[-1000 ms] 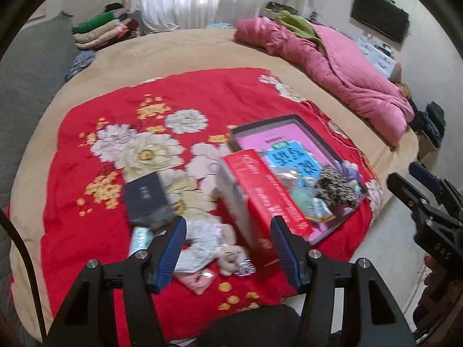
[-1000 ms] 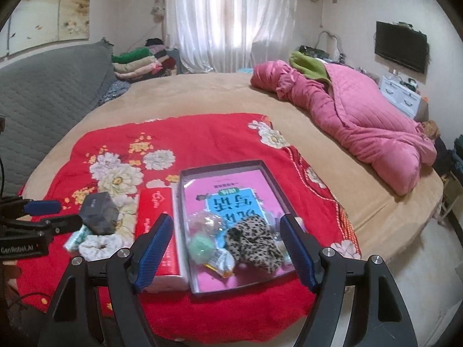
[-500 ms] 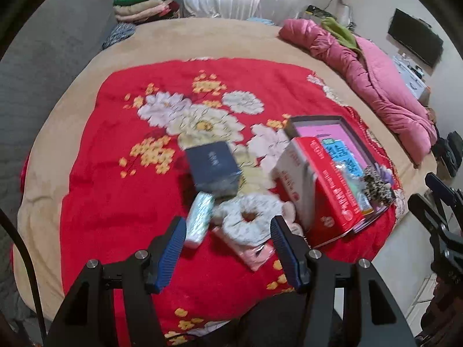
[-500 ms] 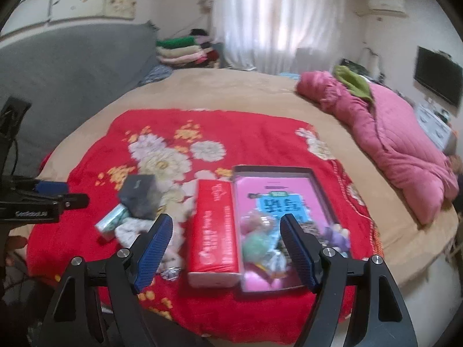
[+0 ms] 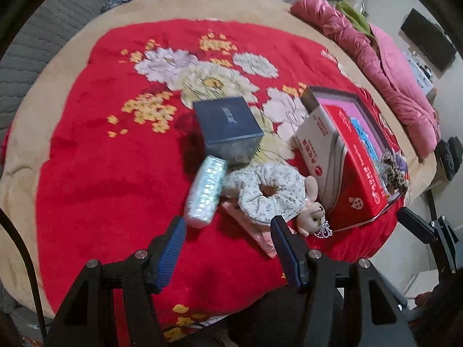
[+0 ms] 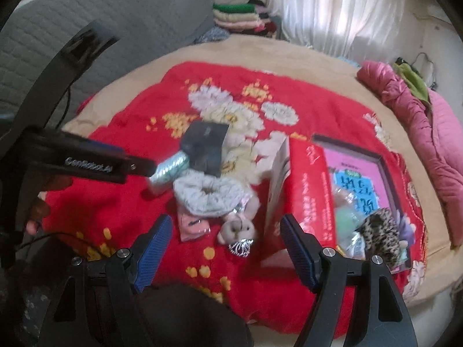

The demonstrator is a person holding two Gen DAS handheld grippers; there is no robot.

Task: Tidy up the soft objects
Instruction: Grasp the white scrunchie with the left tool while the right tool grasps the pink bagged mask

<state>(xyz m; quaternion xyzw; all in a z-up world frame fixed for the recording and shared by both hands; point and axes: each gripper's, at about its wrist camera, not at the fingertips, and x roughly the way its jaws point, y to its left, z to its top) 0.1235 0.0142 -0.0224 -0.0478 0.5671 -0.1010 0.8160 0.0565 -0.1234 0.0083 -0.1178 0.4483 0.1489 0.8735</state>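
I see the floral scrunchie (image 5: 270, 192) lying on the red blanket (image 5: 115, 173), draped over a small plush toy (image 5: 314, 215), just ahead of my left tool (image 5: 227, 241). Both that and my right tool (image 6: 225, 238) gape open, holding nothing.

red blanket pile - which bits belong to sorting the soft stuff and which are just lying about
For the job:
floral scrunchie
small plush toy
leopard scrunchie
tray

Just lying about:
dark blue box
red tissue box
pink quilt
folded clothes stack
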